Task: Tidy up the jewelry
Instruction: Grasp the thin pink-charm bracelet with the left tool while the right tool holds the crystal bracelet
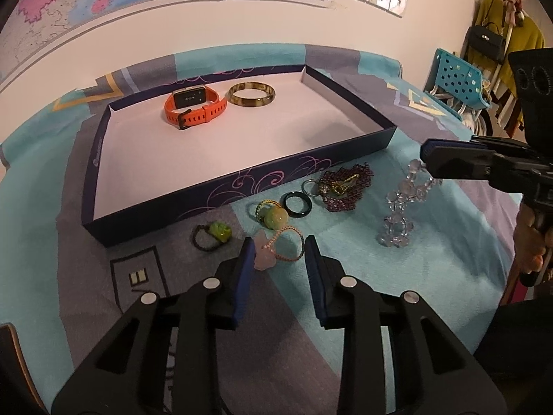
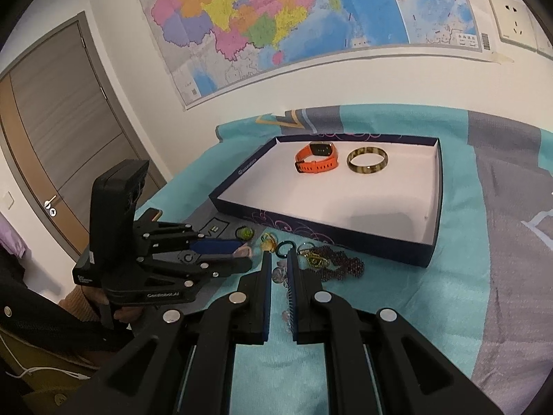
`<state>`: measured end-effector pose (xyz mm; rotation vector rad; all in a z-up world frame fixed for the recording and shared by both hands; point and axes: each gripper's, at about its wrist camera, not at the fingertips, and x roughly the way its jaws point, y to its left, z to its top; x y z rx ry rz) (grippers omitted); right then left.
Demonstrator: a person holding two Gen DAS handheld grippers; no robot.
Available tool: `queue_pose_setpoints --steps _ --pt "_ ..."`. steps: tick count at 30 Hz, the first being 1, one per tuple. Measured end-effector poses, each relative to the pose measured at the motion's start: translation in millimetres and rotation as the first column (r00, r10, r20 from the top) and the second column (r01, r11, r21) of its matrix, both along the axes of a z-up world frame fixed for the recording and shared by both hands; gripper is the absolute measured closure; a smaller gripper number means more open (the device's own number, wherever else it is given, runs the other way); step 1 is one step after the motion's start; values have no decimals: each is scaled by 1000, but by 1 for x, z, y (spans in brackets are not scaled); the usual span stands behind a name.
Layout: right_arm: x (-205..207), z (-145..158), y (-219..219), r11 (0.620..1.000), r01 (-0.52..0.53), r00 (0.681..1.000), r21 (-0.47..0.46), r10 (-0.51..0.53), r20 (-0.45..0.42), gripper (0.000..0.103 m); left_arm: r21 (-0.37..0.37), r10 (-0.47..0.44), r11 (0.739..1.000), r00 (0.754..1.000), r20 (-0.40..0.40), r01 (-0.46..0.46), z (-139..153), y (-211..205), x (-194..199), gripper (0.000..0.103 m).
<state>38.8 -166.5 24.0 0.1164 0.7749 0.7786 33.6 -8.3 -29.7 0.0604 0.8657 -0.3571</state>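
Note:
A dark blue tray (image 1: 349,148) with a white floor holds an orange watch (image 1: 195,107) and a tortoiseshell bangle (image 1: 251,94); both also show in the right wrist view, the watch (image 2: 316,157) and the bangle (image 2: 367,160). In front of the tray lie a pink pendant on a cord (image 1: 276,250), a yellow-green bead ring (image 1: 274,216), a green charm (image 1: 221,233), a dark ring (image 1: 298,204) and a purple bead chain (image 1: 345,183). My left gripper (image 1: 276,252) is open around the pink pendant. My right gripper (image 2: 278,266) is shut on a clear crystal bracelet (image 1: 401,207) that hangs from it.
The table wears a teal and grey patterned cloth (image 1: 397,276). A map (image 2: 276,17) hangs on the wall behind. A teal basket (image 1: 456,79) and hanging bags stand at the far right. A door (image 2: 52,155) is at the left.

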Motion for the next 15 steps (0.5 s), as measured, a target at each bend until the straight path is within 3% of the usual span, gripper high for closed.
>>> queue_pose_setpoints --steps 15 --pt "14 31 3 1000 19 997 17 -21 80 96 -51 11 999 997 75 -7 30 8 -9 73"
